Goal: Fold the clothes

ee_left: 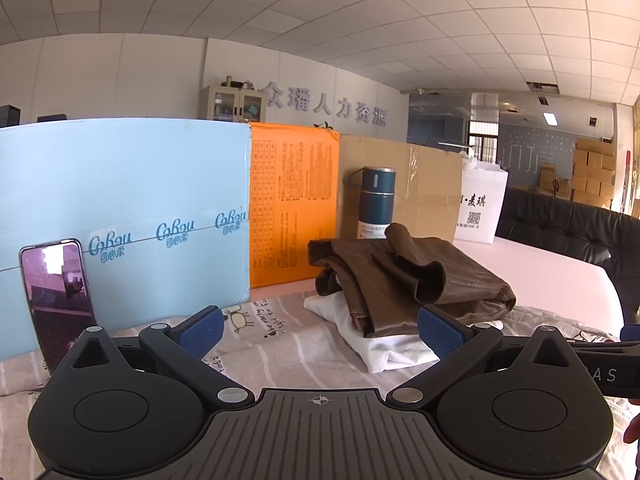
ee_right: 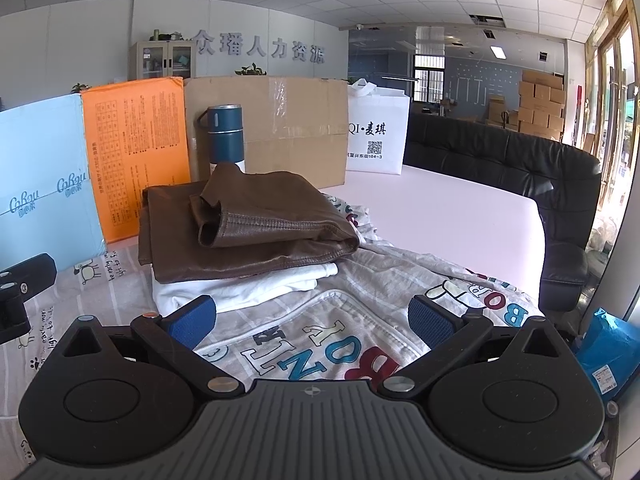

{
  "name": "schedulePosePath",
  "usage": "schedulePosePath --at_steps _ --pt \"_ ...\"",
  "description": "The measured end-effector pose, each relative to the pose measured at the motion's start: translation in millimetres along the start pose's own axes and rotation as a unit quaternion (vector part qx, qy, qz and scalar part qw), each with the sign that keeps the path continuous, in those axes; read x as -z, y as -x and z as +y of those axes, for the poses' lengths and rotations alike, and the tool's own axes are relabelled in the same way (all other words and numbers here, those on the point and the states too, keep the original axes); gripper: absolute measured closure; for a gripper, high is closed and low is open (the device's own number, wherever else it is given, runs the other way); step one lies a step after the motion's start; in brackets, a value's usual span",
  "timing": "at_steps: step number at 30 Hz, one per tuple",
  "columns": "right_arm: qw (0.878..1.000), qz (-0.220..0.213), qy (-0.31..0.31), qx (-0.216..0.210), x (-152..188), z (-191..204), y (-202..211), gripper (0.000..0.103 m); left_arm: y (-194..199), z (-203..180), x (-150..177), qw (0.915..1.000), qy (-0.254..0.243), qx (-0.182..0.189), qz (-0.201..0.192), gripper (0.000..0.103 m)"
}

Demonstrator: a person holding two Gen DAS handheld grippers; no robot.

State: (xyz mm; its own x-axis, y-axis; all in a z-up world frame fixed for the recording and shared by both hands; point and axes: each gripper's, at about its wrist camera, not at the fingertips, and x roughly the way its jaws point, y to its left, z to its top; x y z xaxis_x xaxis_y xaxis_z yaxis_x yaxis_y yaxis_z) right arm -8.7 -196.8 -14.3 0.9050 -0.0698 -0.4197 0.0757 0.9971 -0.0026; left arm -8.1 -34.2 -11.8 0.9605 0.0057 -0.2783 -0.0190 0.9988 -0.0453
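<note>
While both jaws gape wide (nothing held), brown jacket (ee_right: 248,224) tops white garment (ee_right: 240,292); table (ee_right: 460,220) bare rightward.

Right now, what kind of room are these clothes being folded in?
Probably an office or company reception room, not a home: large Chinese wall lettering, a black leather sofa and stacked cardboard boxes at the back. The folded brown jacket lies on a table.

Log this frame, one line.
left claw open | right claw open | brown jacket folded on white garment | nothing held
</note>
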Motion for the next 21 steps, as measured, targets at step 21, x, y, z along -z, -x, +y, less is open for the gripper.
schedulePosePath --at_steps 21 --pt "1.000 0.000 0.002 0.001 0.2 0.8 -0.3 0.000 1.2 -1.0 0.2 1.0000 -0.002 0.001 0.001 0.000"
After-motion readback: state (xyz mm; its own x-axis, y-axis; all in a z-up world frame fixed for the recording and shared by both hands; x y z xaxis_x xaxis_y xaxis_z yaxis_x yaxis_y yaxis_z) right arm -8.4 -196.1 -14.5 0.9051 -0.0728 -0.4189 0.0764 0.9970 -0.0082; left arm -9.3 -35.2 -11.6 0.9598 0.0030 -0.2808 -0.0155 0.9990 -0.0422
